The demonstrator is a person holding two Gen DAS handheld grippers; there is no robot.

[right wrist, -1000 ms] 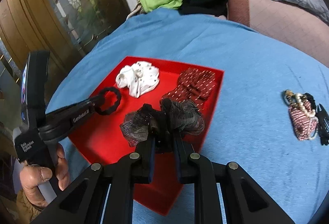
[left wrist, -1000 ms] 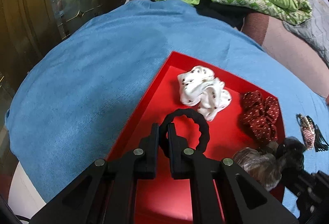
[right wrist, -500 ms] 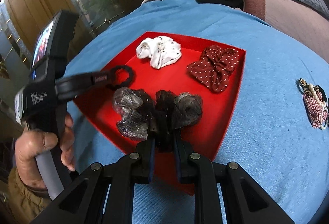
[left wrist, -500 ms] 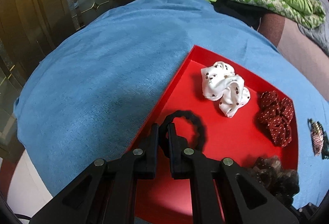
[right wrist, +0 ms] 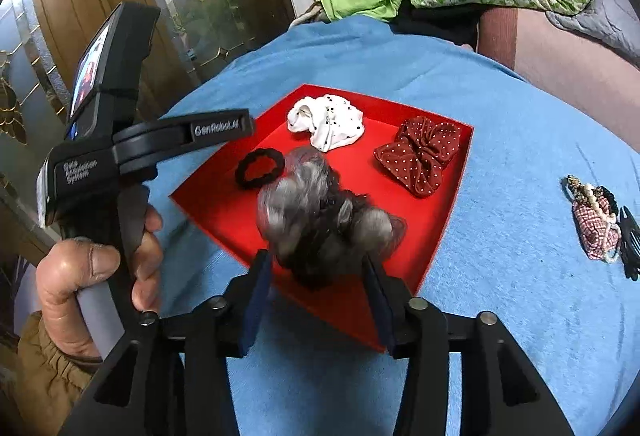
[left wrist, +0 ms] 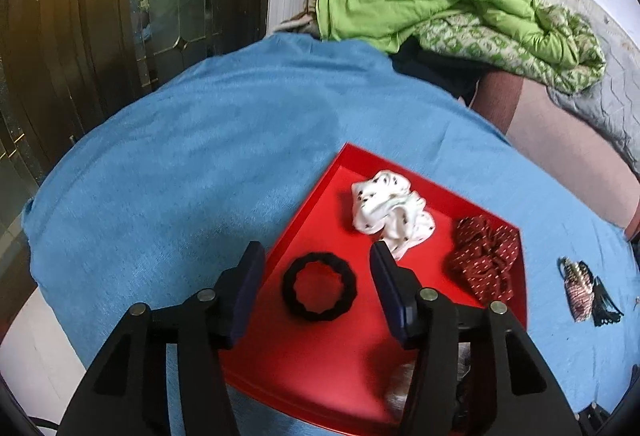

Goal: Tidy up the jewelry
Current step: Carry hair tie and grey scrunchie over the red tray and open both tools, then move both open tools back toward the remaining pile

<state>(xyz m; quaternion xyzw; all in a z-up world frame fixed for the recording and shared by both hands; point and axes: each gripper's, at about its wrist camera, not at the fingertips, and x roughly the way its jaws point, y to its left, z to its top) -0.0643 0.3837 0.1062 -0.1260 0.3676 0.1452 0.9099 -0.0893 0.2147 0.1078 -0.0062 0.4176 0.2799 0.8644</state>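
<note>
The left claw [left wrist: 318, 290] has just been opening; its jaws stand apart above the red tray [left wrist: 320, 376], with the black hair tie [left wrist: 319, 286] lying flat on the tray floor between them, touched by neither pad. The right claw [right wrist: 316, 290] has likewise just been opening, and the grey-and-black scrunchie [right wrist: 320, 224] sits in the gap at the tray's near corner; it is blurred, so whether it rests fully on the tray is hard to say, but the pads seem clear of it. In the right wrist view a hand [right wrist: 96, 268] grips the left tool's handle beyond the tray's left edge. Farther in, the white spotted scrunchie [left wrist: 390, 213] lies near the tray's far corner and the dark red dotted scrunchie [left wrist: 486, 264] by its right corner. The tray rests on a blue cloth [left wrist: 180, 175]. Near the cloth's right edge, well apart from the tray, lie a small checked jewelry piece with pearls [right wrist: 594, 224] and a black clip [right wrist: 630, 248] just beside it. Behind the cloth is a heap of green bedding [left wrist: 440, 3].
</note>
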